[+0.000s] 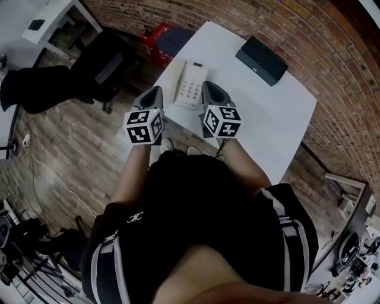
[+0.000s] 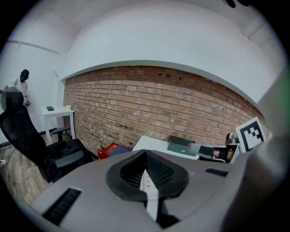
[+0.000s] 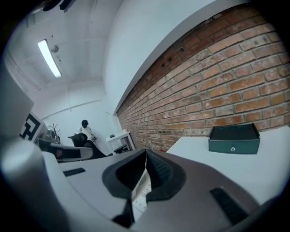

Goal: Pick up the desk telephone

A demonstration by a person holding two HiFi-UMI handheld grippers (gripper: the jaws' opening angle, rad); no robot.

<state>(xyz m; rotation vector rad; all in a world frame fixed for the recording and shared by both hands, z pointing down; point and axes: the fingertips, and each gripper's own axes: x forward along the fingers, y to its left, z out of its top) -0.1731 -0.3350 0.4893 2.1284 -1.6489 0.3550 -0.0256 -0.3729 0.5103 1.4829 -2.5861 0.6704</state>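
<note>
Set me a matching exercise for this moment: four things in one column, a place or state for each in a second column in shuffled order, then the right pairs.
Things
1. desk telephone
2. dark box
3. red object
4. left gripper

Places and states
A. on the floor, off the table
B. jaws shut, nothing between them
C. on the near part of the white table
D. on the far part of the table, close to the brick wall

Pairs: 1-C, 2-D, 3-A, 4-B
</note>
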